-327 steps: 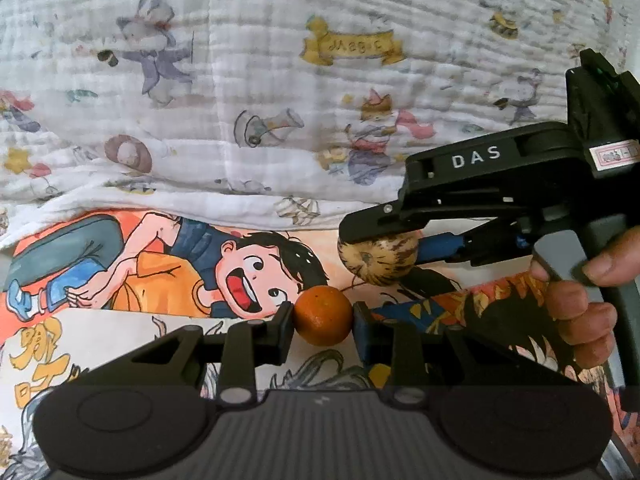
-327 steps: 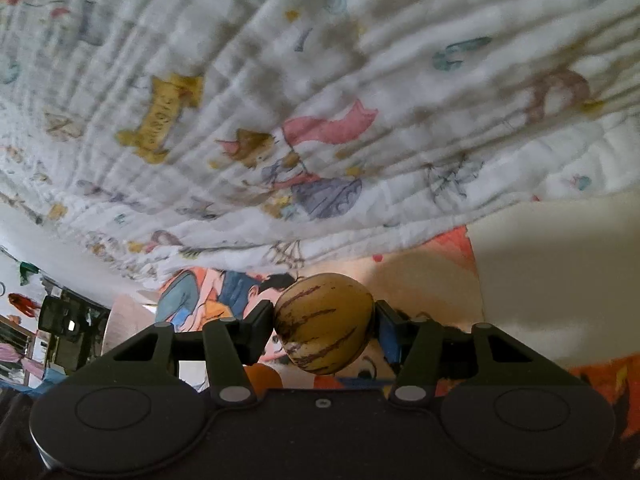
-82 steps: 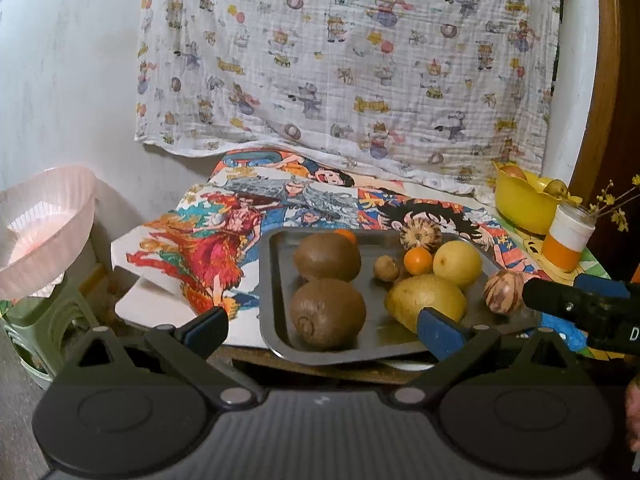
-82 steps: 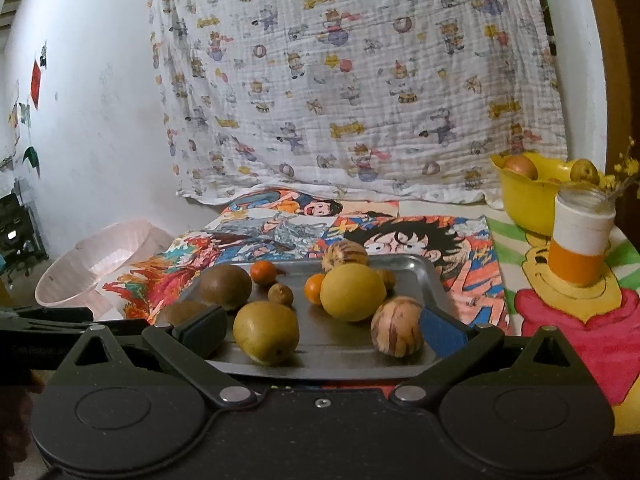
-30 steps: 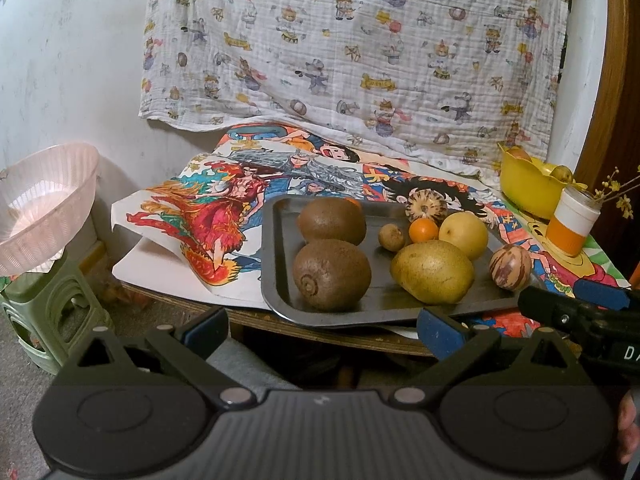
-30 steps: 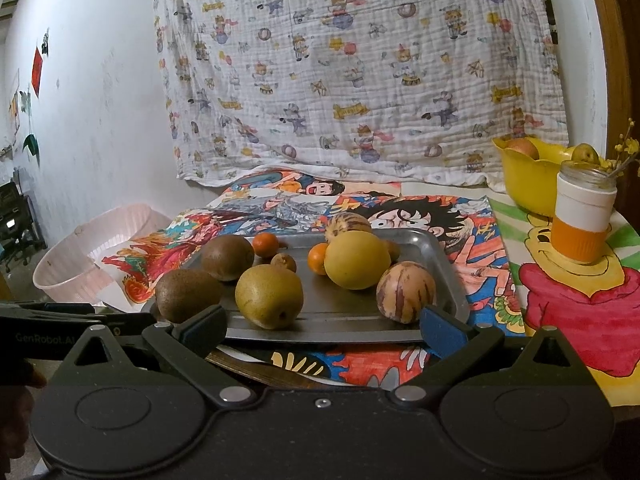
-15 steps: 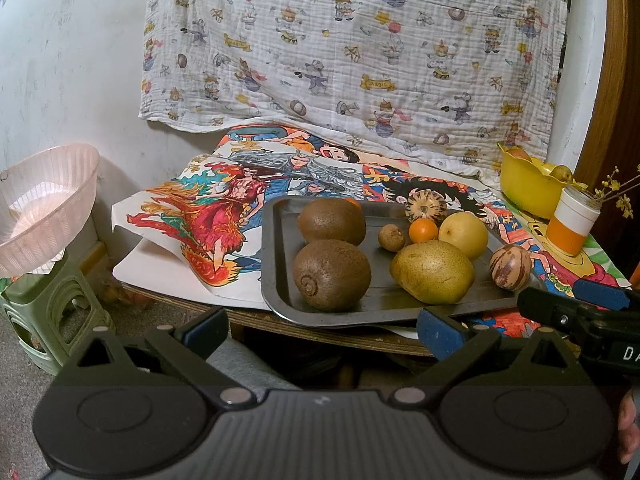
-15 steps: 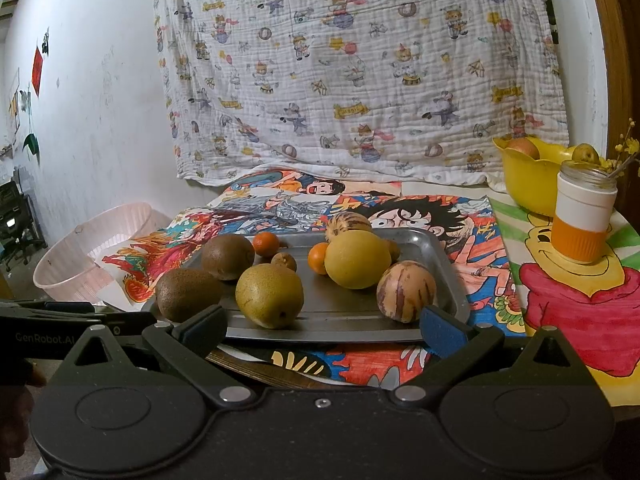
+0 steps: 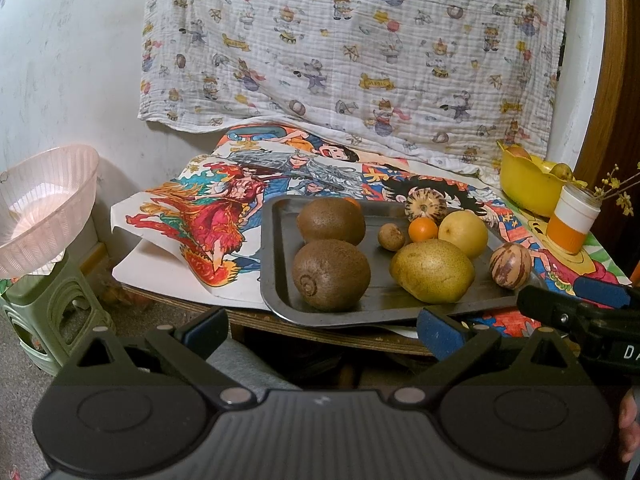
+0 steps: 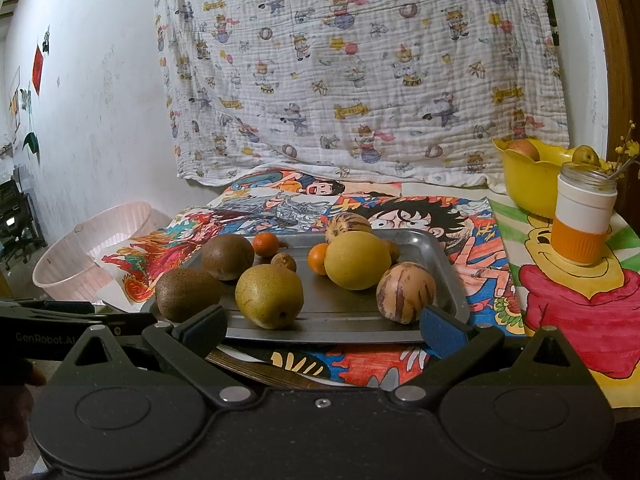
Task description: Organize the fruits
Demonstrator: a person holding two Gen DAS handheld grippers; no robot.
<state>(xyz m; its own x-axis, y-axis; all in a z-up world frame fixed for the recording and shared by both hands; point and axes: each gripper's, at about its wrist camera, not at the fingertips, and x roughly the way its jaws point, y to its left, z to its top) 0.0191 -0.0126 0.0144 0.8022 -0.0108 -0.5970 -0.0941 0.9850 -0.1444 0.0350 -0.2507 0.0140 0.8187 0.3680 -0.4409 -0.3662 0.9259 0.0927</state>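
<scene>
- Both grippers hang back from the near edge of the desk [image 10: 256, 372], each with its jaws spread wide and nothing between them.
- The left gripper [image 9: 322, 326] faces the near left part of the metal tray [image 9: 276, 280]; the tray's front lip sits just past its fingertips, apart from them.
- The right gripper [image 10: 322, 326] faces the tray's near right part, and its own view shows the left gripper's body low at the left.
- All the loose fruit lies on the tray: two kiwis [image 9: 331, 274] at the left, one behind the other, a brownish pear [image 9: 432, 270] near the front middle, and a round yellow fruit [image 9: 463, 232] behind it.
- A striped melon [image 10: 406, 292] sits at the front right corner, closest to the right gripper; a second striped one [image 9: 425, 207] rests at the tray's far rim.
- Two small oranges [image 10: 318, 258] and a little brown fruit [image 9: 391, 237] fill the middle and back.
- The tray's front edge overhangs the desk's near edge slightly.
- Open desk lies left of the tray on the cartoon-print cloth [image 9: 224, 208] and right of it on the bear drawing [image 10: 568, 304].
- A yellow bowl [image 10: 528, 184] holding fruit stands at the far right, with a jar [image 10: 582, 216] with an orange band just in front of it.
- A pink basket [image 9: 44, 200] sits off the desk to the left.
</scene>
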